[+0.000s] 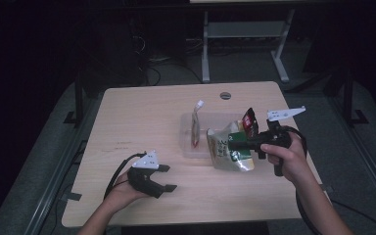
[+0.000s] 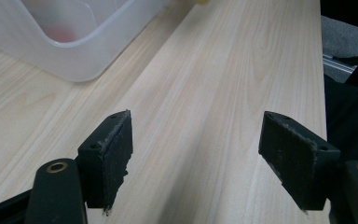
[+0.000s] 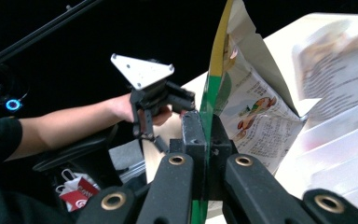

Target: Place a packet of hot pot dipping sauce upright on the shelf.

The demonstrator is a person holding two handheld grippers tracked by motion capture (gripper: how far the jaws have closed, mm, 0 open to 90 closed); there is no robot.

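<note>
- Our left gripper rests at the near left of the worktop, jaws apart and empty, pointing right toward the tub.
- One clear tub sits mid-worktop, one sachet upright inside.
- Our right gripper is nearer: jaws clamped on one green-and-white bag, held at the tub's right edge, long axis upright.

No word, brand or number can be made out anywhere. The snack bag carries blocks of small print and a picture of food on its white side, all too fine and blurred to read. In the high view, large green marks show on the bag's front near the table's right edge, also illegible.
</note>
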